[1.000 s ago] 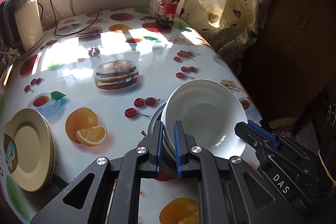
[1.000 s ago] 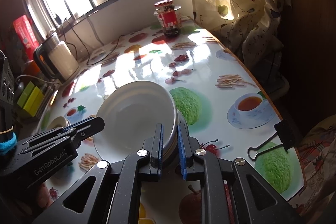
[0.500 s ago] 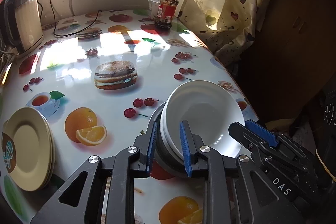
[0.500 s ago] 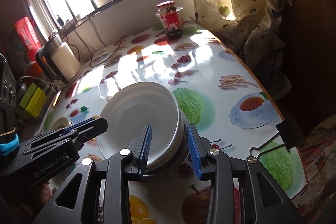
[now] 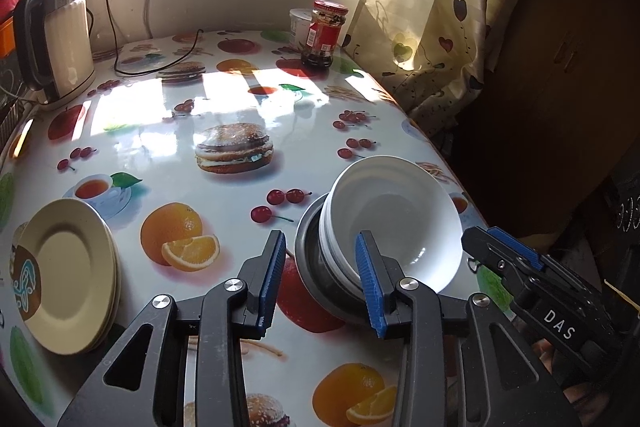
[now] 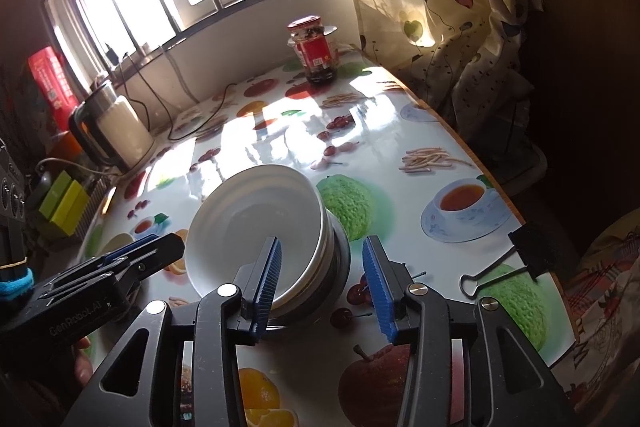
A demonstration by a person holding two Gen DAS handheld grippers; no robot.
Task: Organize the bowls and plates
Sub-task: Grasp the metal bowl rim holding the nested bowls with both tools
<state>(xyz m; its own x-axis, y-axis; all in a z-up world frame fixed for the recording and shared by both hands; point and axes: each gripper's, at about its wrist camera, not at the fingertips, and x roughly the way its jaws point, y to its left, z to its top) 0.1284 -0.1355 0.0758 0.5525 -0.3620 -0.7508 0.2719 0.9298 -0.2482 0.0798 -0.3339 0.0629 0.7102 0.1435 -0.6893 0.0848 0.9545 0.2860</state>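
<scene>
Bowls (image 5: 390, 223) stand nested in one stack near the right edge of the fruit-printed table (image 5: 224, 107): white bowls (image 6: 256, 219) sitting in a dark metal bowl (image 5: 316, 267) at the bottom. The white ones lean a little toward the far right in the left wrist view, so the pile is not square on its base.

Both grippers are letting go of this stack, one on either side. The left gripper (image 5: 320, 277) has its jaws opening, half spread; the near-left rim of the stack lies between its blue pads (image 5: 273, 277), and neither pad seems to press on it. The right gripper (image 6: 322, 283) is opening likewise, its jaws straddling the opposite rim with a gap on the outer side.

To finish this release well, I would let both pairs of jaws clear the rim fully before drawing back, and pull each gripper straight away along its own line. A sideways drag could catch the inner pad on a white rim and tip the leaning bowls off the metal one. The stack also sits close to the table edge, so any nudge should go inward.

Next in size, the cream plates (image 5: 70, 275) lie stacked at the near left of the table, well apart from the bowls. They look tidy already, with a printed mark on the top one.
</scene>
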